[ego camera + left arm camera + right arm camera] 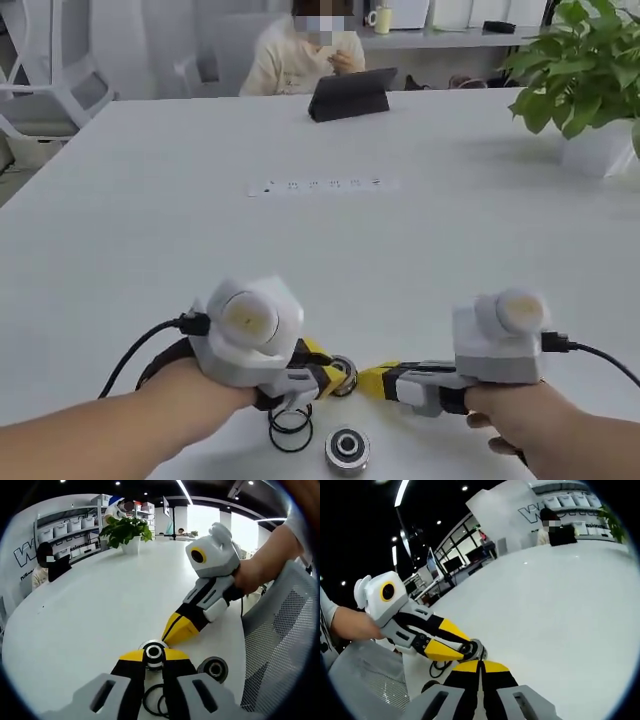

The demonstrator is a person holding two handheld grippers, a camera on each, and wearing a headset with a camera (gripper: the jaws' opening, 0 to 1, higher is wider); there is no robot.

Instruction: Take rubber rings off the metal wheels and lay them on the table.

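Things crowd low centre on my bench (300, 260)
My left tongs (335, 378) and right tongs (368, 381) meet at a wheel (344, 374); below it, rings (290, 426) left, second wheel (347, 450) right; plant (578, 62) upper right.

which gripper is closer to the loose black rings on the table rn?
Left. The left gripper, shut on a wheel, is right over the rings. The right gripper sits off to their right, tips by that wheel.
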